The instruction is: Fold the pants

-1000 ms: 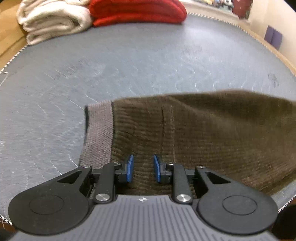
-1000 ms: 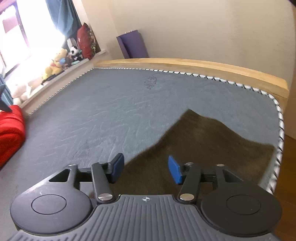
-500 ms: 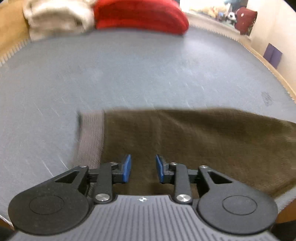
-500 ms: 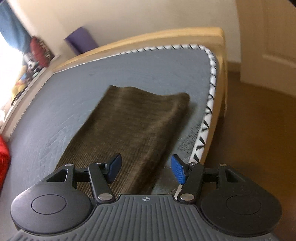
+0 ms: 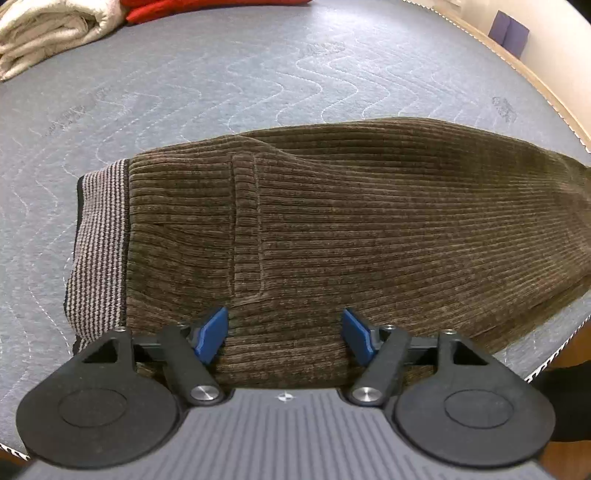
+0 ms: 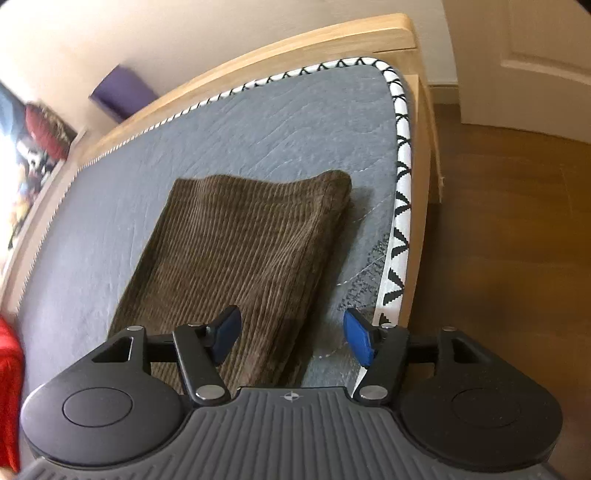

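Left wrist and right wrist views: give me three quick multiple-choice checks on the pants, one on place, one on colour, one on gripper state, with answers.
1. Where do the brown corduroy pants lie?
A. on the wooden floor
B. on the grey mattress, near its patterned edge
C. on top of the cream blanket

2. What colour is the folded item beside the cream blanket at the far end?
A. red
B. green
C. yellow

3. How does the left gripper stand?
A. shut tight on the striped waistband
B. out of view
C. open over the pants, pads apart

Answers: 1 B, the right wrist view shows the pants flat on the mattress beside its black-and-white border. 2 A, a red fold shows next to the blanket. 3 C, the blue pads stand wide, having just opened, with cloth lying between them and not pinched.
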Motion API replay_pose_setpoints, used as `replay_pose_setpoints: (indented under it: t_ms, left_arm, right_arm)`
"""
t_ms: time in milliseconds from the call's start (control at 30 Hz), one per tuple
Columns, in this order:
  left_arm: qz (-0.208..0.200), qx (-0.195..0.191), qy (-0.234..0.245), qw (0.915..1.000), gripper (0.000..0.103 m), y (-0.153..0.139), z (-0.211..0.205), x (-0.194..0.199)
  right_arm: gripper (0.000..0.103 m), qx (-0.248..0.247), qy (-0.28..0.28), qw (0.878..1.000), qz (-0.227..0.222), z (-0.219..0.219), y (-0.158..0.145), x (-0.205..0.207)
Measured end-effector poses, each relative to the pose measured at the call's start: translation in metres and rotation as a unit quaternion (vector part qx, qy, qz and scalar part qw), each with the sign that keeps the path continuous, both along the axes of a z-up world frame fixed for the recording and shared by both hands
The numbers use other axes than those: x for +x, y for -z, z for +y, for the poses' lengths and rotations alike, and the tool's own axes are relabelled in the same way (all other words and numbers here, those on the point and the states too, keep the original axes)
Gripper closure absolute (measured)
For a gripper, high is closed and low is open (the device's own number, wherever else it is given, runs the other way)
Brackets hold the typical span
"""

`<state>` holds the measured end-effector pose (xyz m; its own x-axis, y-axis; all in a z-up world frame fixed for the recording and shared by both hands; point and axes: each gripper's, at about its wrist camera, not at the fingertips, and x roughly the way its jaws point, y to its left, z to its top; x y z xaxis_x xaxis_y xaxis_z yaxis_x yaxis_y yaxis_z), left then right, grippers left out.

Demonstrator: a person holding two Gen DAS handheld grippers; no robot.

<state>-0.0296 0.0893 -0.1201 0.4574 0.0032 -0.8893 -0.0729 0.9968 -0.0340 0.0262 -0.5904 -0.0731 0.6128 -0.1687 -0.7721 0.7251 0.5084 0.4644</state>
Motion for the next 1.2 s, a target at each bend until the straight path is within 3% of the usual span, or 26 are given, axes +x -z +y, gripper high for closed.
replay_pose_setpoints:
  t_ms: [200, 367, 500, 533, 600, 767, 800, 867, 933, 967, 1000, 1067, 1100, 1133, 1167, 1200]
  left_arm:
    - [0.005, 0.013, 0.015, 0.9998, 0.019, 0.006, -0.008, 0.003]
    - [0.006, 0.018, 0.017, 0.9997, 0.018, 0.010, -0.010, 0.005]
    - [0.005, 0.017, 0.019, 0.9997, 0.018, 0.012, -0.010, 0.005]
    - [0.004, 0.017, 0.019, 0.9997, 0.018, 0.012, -0.011, 0.005]
    - [0.005, 0.018, 0.019, 0.9996, 0.018, 0.012, -0.011, 0.005]
    - [0.010, 0.018, 0.018, 0.9996, 0.017, 0.012, -0.013, 0.006]
    - [0.011, 0.017, 0.018, 0.9996, 0.017, 0.011, -0.012, 0.007]
    - [0.011, 0.016, 0.018, 0.9996, 0.017, 0.011, -0.012, 0.008]
    - [0.011, 0.015, 0.019, 0.9996, 0.017, 0.010, -0.012, 0.008]
    - [0.010, 0.014, 0.019, 0.9997, 0.017, 0.010, -0.012, 0.007]
    - [0.008, 0.012, 0.020, 0.9997, 0.017, 0.010, -0.011, 0.006]
    - [0.005, 0.010, 0.022, 0.9997, 0.017, 0.009, -0.010, 0.004]
    - [0.004, 0.008, 0.023, 0.9997, 0.017, 0.009, -0.009, 0.003]
    - [0.003, 0.006, 0.024, 0.9997, 0.017, 0.009, -0.008, 0.002]
    - [0.002, 0.004, 0.025, 0.9997, 0.017, 0.009, -0.007, 0.001]
    - [0.001, 0.001, 0.026, 0.9997, 0.017, 0.009, -0.006, -0.001]
  right_arm:
    - [0.038, 0.009, 0.008, 1.000, -0.015, -0.007, 0.004, 0.004]
    - [0.038, 0.017, 0.024, 1.000, -0.003, -0.016, 0.015, 0.009]
    - [0.038, -0.010, 0.020, 1.000, -0.006, -0.019, 0.018, 0.018]
    - [0.043, -0.023, 0.011, 1.000, -0.007, -0.018, 0.017, 0.022]
    - [0.085, -0.034, -0.002, 0.999, -0.015, -0.016, 0.016, 0.028]
    - [0.091, -0.034, 0.029, 0.998, -0.045, -0.011, 0.003, 0.025]
    - [0.091, -0.050, 0.026, 0.997, -0.050, -0.004, -0.005, 0.026]
    - [0.092, -0.130, -0.018, 0.990, -0.056, 0.027, -0.033, 0.034]
    - [0.092, -0.233, -0.098, 0.964, -0.081, 0.079, -0.067, 0.042]
    - [0.092, -0.278, -0.141, 0.945, -0.099, 0.111, -0.084, 0.042]
    - [0.092, -0.330, -0.202, 0.913, -0.128, 0.156, -0.102, 0.038]
    - [0.092, -0.387, -0.302, 0.853, -0.180, 0.231, -0.120, 0.017]
    - [0.092, -0.406, -0.365, 0.812, -0.207, 0.276, -0.122, -0.002]
    - [0.091, -0.415, -0.416, 0.778, -0.221, 0.310, -0.119, -0.019]
    - [0.090, -0.419, -0.481, 0.737, -0.223, 0.348, -0.108, -0.038]
    - [0.089, -0.413, -0.541, 0.702, -0.207, 0.380, -0.093, -0.051]
